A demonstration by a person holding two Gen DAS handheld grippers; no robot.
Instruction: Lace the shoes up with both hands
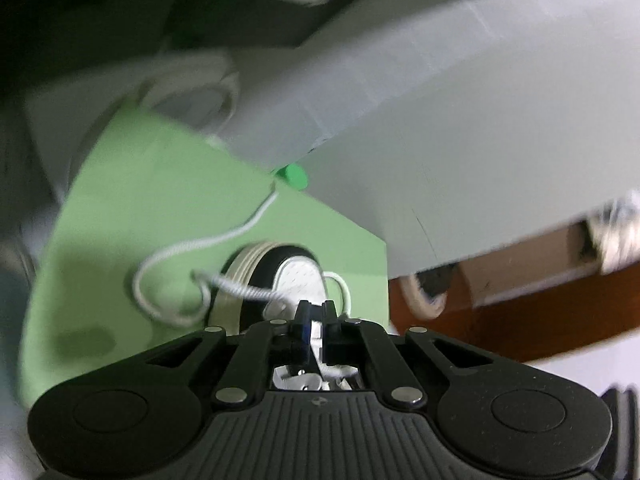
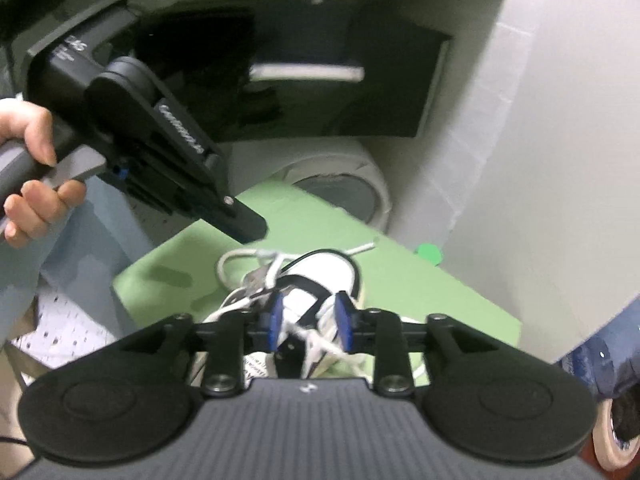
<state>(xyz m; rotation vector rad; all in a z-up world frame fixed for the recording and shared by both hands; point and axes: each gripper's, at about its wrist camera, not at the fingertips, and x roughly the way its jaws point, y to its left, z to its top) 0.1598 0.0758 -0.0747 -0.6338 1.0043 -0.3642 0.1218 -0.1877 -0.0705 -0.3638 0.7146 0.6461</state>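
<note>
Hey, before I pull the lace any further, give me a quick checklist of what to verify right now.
1. Left gripper clamped on something: jaws nearly shut, white material between them; whether it is the lace, cannot tell.
2. Right gripper free to grab: ok, jaws open over the shoe.
3. Black-and-white sneaker sitting on the green mat: ok.
4. White shoelace free of snags: loose loop lies on the mat, no knot visible, but blurred; cannot tell.
5. Lace tip in view: ok, lying on the mat beyond the shoe.
6. Small green round cap clear of the lace: ok.
</note>
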